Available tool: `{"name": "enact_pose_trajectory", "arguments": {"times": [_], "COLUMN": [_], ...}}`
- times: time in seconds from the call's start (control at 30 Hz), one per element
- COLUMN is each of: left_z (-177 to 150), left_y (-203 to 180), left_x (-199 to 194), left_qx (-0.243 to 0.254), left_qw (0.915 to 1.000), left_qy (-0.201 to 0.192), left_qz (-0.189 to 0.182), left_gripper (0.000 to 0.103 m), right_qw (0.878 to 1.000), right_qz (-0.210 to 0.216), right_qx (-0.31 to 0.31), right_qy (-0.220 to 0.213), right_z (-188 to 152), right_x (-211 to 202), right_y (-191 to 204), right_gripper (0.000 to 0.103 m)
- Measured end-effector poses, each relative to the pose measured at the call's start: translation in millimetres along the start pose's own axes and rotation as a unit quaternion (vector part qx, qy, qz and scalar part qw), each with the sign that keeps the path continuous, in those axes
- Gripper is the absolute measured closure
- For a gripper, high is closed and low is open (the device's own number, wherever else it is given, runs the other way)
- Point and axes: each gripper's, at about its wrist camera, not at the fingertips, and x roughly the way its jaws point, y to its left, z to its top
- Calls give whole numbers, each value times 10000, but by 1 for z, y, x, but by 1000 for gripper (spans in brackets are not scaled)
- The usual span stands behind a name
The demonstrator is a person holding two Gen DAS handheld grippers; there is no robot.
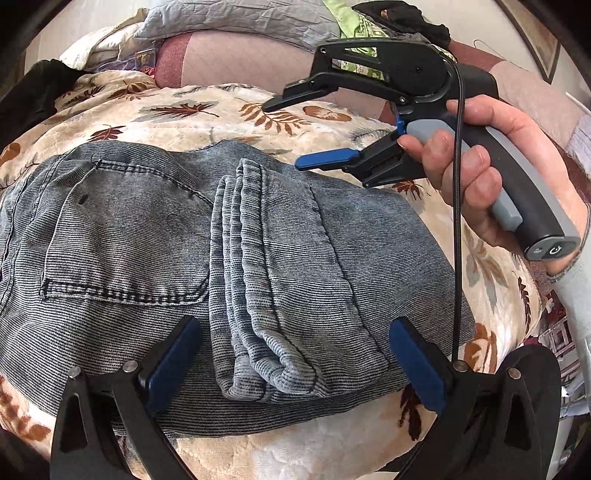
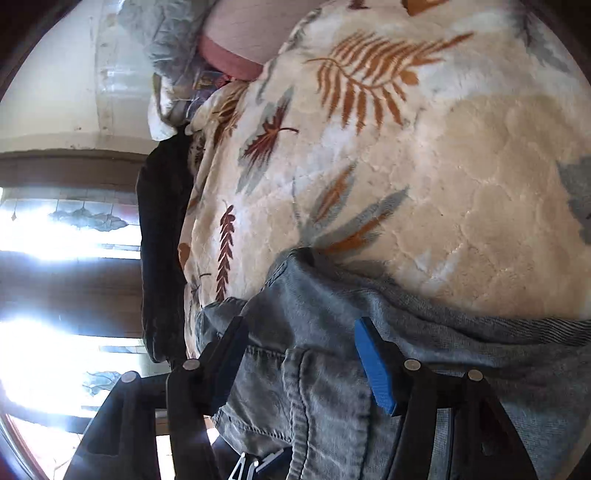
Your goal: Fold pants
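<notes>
Grey-blue corduroy pants (image 1: 155, 229) lie folded on a leaf-patterned blanket (image 1: 192, 110), the folded legs (image 1: 255, 280) laid across the seat with its back pocket. My left gripper (image 1: 295, 363) hovers open at the near edge. Its blue pads (image 1: 173, 362) stand either side of the leg fold without touching it. A hand holds my right gripper (image 1: 283, 134) above the far right edge of the pants, jaws apart with nothing between them. In the right wrist view that gripper (image 2: 303, 362) looks down over the pants (image 2: 332, 406), and its fingers (image 2: 373, 365) are clear of the cloth.
Pillows (image 1: 229, 48) and a heap of clothes (image 1: 369, 22) line the back of the bed. A dark garment (image 1: 33, 96) lies at the left edge. A black cable (image 1: 458, 221) hangs down from the right gripper. A bright window (image 2: 62, 236) is beyond the bed's side.
</notes>
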Motion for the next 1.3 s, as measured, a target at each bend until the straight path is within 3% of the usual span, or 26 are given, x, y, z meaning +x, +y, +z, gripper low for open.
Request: {"name": "enact_pose_trajectory", "arguments": {"times": [0.07,0.17,0.23,0.33,0.43,0.5,0.67,0.77,0.9,1.17,1.3], "left_z": [0,-1,1,6,2,-6,-28,-39,-42,-34,-30], "left_y": [0,2,9,26,66,101,166,184,188,184,188], "left_x": [0,-8,-24,-66,-109,-127,-144,-148,-136,-121,-117], "left_qx": [-3,-71,-252,-556,-1311,-2037,-3150,-3350,-3258,-2799,-2627], "left_qw": [10000,9998,9987,9937,9812,9669,9377,9295,9321,9416,9446], "left_qy": [-42,-179,-435,-974,-1416,-1530,-1315,-1271,-1058,-928,-998], "left_qz": [-1,-96,-70,-67,73,137,649,873,1175,1628,1698], "left_gripper": [2,2,2,2,1,1,1,1,1,1,1], "right_qw": [9972,9972,9974,9969,9961,9962,9981,9971,9960,9964,9925], "right_qz": [-713,-318,-313,-136,-70,-71,138,424,684,-465,-889], "right_qx": [207,600,153,-356,-694,-744,-514,-593,-570,-572,-788], "right_qy": [-95,-301,-634,-693,-532,-442,-300,-203,10,410,297], "right_z": [4,7,-5,-41,-85,-111,-146,-149,-138,-110,-101], "right_x": [5,-3,-23,-48,-55,-50,-33,-24,-4,64,77], "right_y": [-18,-27,-5,21,32,27,8,25,59,92,105], "right_gripper": [31,33,33,32,31,30,30,31,30,28,28]}}
